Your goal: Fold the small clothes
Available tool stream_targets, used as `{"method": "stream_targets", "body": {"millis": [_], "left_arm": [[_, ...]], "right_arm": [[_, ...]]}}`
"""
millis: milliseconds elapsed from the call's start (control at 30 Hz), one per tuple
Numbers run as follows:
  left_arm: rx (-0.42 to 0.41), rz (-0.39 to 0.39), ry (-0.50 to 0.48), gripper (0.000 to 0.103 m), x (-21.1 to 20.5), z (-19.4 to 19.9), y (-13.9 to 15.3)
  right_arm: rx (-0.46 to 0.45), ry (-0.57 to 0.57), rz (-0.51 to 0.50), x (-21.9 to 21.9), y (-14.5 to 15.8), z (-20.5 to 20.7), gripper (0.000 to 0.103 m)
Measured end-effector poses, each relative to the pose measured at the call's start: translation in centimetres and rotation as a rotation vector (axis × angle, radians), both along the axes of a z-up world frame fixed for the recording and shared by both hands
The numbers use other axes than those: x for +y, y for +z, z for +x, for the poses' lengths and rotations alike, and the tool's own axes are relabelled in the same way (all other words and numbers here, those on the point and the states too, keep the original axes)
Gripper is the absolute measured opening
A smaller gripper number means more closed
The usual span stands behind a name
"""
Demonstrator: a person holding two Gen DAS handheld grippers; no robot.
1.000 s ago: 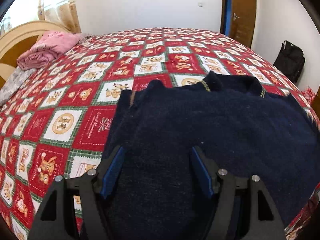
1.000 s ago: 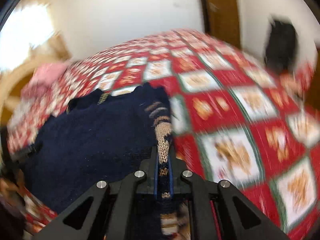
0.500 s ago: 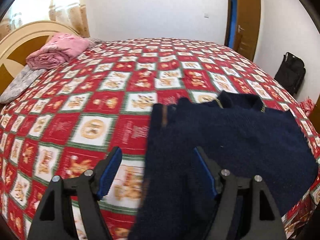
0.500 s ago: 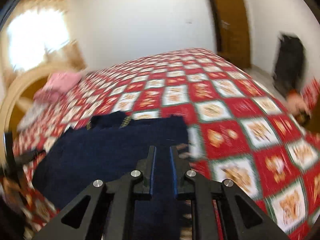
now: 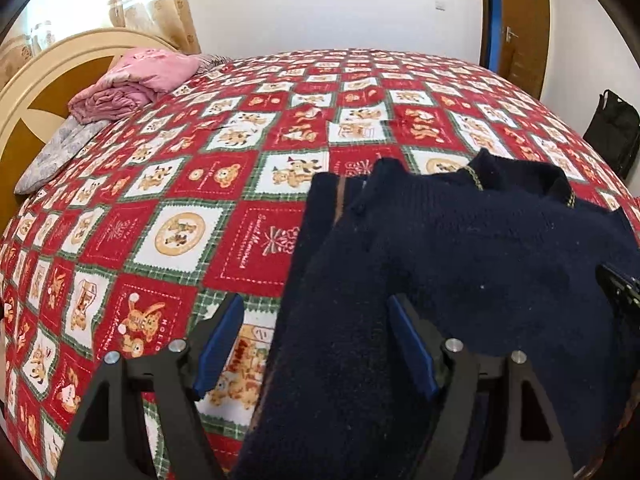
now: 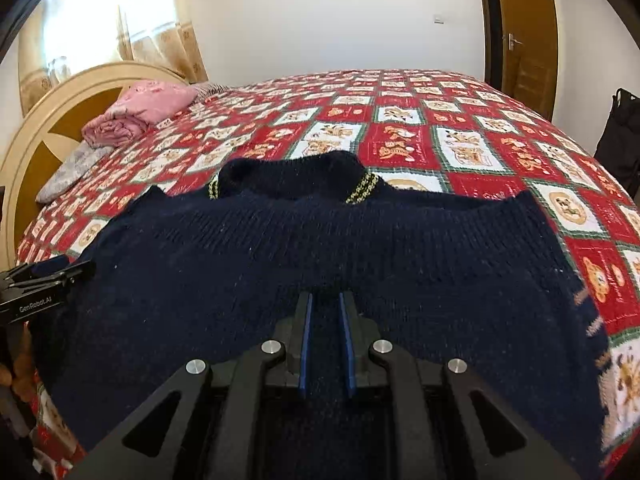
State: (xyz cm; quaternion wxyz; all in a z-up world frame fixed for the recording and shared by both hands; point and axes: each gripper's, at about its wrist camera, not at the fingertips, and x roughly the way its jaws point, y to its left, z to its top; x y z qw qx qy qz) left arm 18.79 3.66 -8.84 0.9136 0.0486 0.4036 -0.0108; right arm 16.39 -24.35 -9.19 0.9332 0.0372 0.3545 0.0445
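Note:
A navy knit sweater (image 5: pixel 460 260) with a yellow-flecked collar (image 6: pixel 360 188) lies flat on the bed, collar away from me, sleeves turned in. My left gripper (image 5: pixel 316 308) hovers wide open over the sweater's left edge; the edge runs between its fingers and the pads do not press on it. My right gripper (image 6: pixel 326 300) hangs over the middle of the sweater (image 6: pixel 320 248), its blue pads a narrow gap apart with nothing pinched. The left gripper (image 6: pixel 48 276) shows at the left rim of the right wrist view. The right gripper (image 5: pixel 616 288) shows at the right rim of the left wrist view.
The red patchwork bedspread (image 5: pixel 180 220) covers the whole bed. A folded pink blanket (image 5: pixel 136 80) and a grey cloth (image 5: pixel 56 152) lie by the headboard (image 5: pixel 48 76) at the far left. A black bag (image 5: pixel 612 128) stands on the floor beyond the bed's right side.
My right gripper let go of the striped sleeve cuff and swung left over the sweater's middle. My left gripper shifted left, from over the sweater's body to its left edge.

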Motion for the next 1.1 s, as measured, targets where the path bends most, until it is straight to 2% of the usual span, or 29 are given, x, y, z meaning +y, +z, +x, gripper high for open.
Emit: {"method": "stream_targets", "body": {"millis": [200, 400, 500, 567, 700, 833, 1100], "left_arm": [[-0.012, 0.016, 0.015, 0.083, -0.2, 0.0, -0.3], [-0.049, 0.079, 0.035, 0.086, -1.0, -0.8, -0.2], [-0.04, 0.056, 0.019, 0.086, -1.1, -1.7, 0.3], [-0.041, 0.037, 0.006, 0.086, -1.1, -2.6, 0.8], [-0.051, 0.02, -0.007, 0.086, -1.7, -3.8, 1.2], [-0.05, 0.038, -0.029, 0.086, -2.8, -4.6, 0.9], [-0.048, 0.063, -0.045, 0.086, -3.8, -6.8, 0.3]], "right_arm": [[-0.024, 0.001, 0.013, -0.1, -0.1, 0.2, 0.014], [-0.039, -0.004, -0.014, 0.2, -0.1, -0.2, 0.014], [-0.005, -0.023, -0.009, 0.0, 0.4, -0.6, 0.014], [-0.012, -0.062, -0.016, 0.4, 1.2, -2.1, 0.014], [-0.062, -0.037, 0.01, 1.5, 1.7, -5.5, 0.015], [-0.021, -0.033, 0.109, 1.5, 1.0, -7.9, 0.015], [0.044, -0.055, 0.149, 1.6, -1.0, -10.5, 0.015]]}}
